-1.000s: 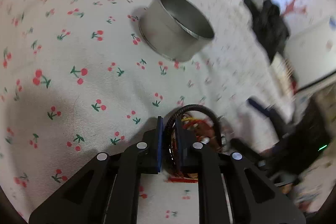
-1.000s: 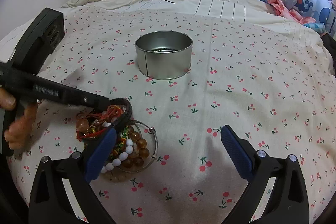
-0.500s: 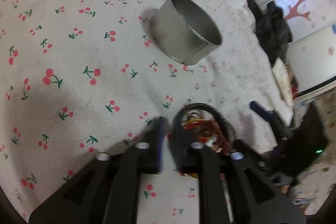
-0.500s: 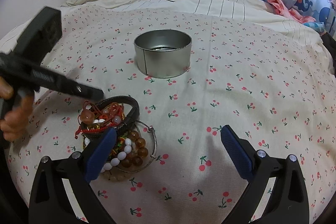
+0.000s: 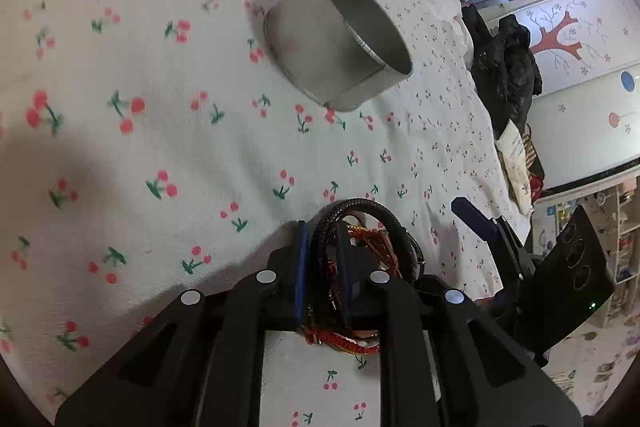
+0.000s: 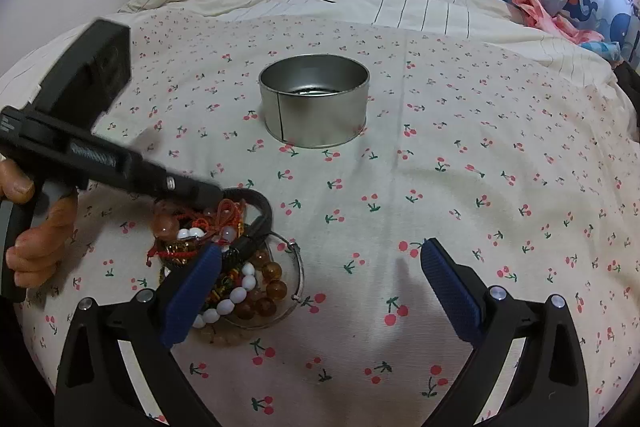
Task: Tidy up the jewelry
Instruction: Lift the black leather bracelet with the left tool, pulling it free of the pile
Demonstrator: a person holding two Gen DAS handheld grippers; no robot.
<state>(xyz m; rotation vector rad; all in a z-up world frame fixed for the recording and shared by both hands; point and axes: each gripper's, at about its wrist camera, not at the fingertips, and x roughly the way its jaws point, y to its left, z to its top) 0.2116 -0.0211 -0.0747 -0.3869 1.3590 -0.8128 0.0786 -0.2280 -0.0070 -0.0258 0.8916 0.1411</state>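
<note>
Bracelet pinched between left tongs; right tongs apart.

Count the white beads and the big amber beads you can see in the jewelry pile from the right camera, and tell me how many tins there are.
White beads: 7 visible, some may be hidden
Large amber beads: 6 visible, others may be hidden
Metal tin: 1
Total: 14

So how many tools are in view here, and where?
2. The left tool is shut on the black bracelet at the jewelry pile; the right tool is open, one finger over that pile.
</note>
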